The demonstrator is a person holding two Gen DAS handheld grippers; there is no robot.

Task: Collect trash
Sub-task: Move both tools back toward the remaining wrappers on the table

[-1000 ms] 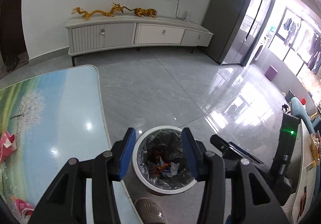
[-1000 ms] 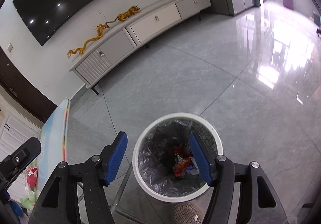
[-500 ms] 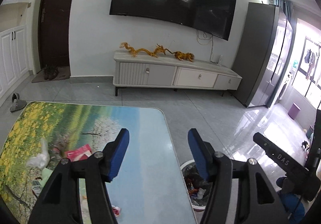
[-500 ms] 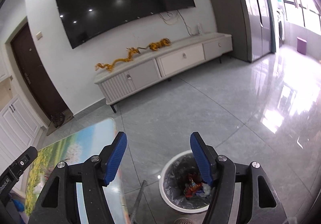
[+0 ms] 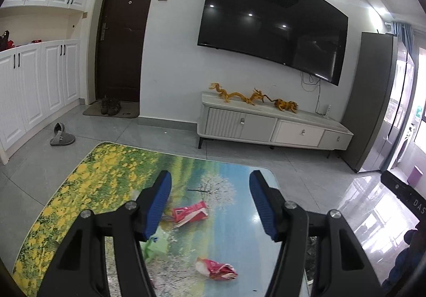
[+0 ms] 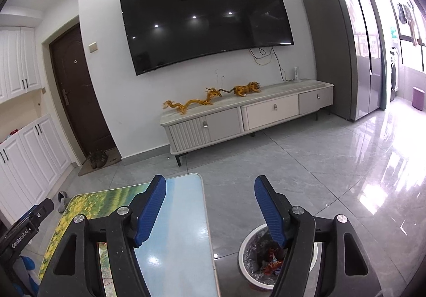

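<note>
In the left wrist view my left gripper (image 5: pixel 210 182) hangs open and empty over the landscape-printed table (image 5: pixel 111 169). Between its fingers, lower down, lies a red wrapper (image 5: pixel 190 213); a second red wrapper (image 5: pixel 217 270) and a green scrap (image 5: pixel 151 247) lie nearer. In the right wrist view my right gripper (image 6: pixel 210 182) holds nothing and its jaws are opening. Beyond it are the table's right edge (image 6: pixel 205 206) and a white bin (image 6: pixel 246 251) with a black liner and coloured wrappers inside, on the floor at the lower right.
A low white TV cabinet (image 5: pixel 269 127) with golden dragon figures stands against the far wall under a big TV (image 5: pixel 271 22). A dark door (image 5: pixel 122 36), shoes and a grey slipper (image 5: pixel 62 137) are at the left. A grey fridge (image 6: pixel 346 46) stands at the right.
Both grippers rose and swung away from above the bin toward the table. The left view now shows the tabletop with wrappers instead of the bin. Both pairs of jaws stand a little wider.
</note>
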